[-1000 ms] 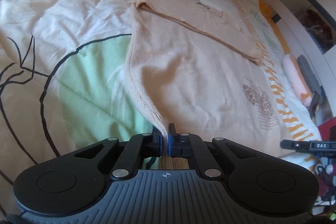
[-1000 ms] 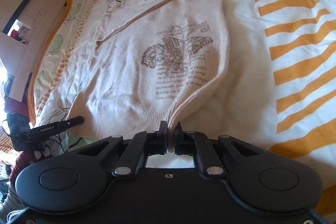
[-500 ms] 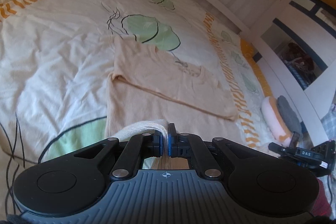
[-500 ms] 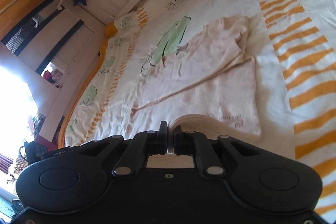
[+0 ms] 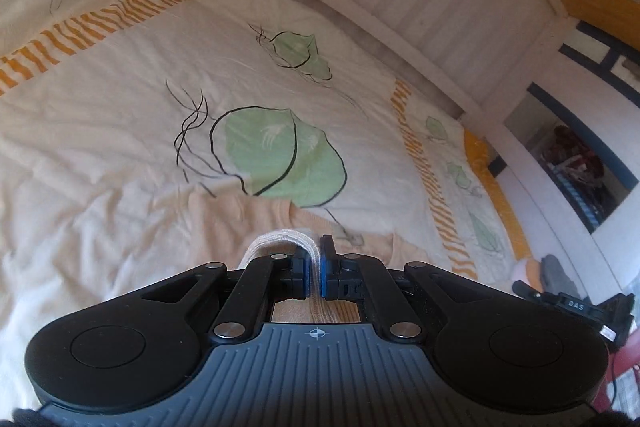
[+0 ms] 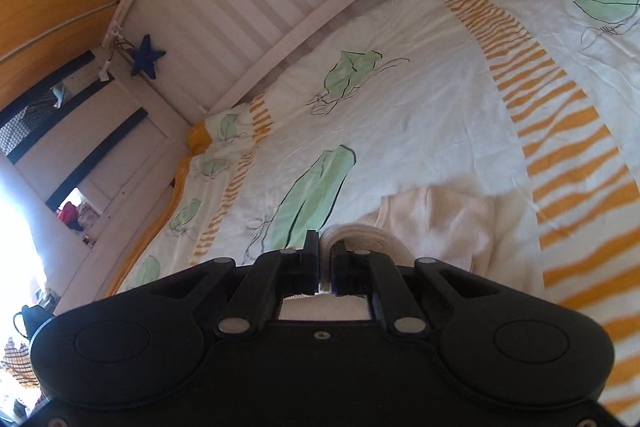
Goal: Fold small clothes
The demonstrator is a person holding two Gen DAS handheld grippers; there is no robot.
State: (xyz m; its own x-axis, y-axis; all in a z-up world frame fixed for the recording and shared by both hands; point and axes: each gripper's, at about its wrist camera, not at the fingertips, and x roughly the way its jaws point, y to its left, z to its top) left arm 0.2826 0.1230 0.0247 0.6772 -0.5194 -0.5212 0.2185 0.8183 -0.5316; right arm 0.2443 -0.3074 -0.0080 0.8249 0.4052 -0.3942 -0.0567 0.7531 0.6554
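both tongs (image 5: 314, 267) (image 6: 326, 269) clamp sweater hem (image 5: 288, 241) | sweater (image 6: 440, 223) lies just beyond them

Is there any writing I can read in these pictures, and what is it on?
"DAS": white letters on the black device at the right edge of the left wrist view.
The sweater shows no print from here.
The right wrist view has no text; the blue star and the bedspread carry only shapes.
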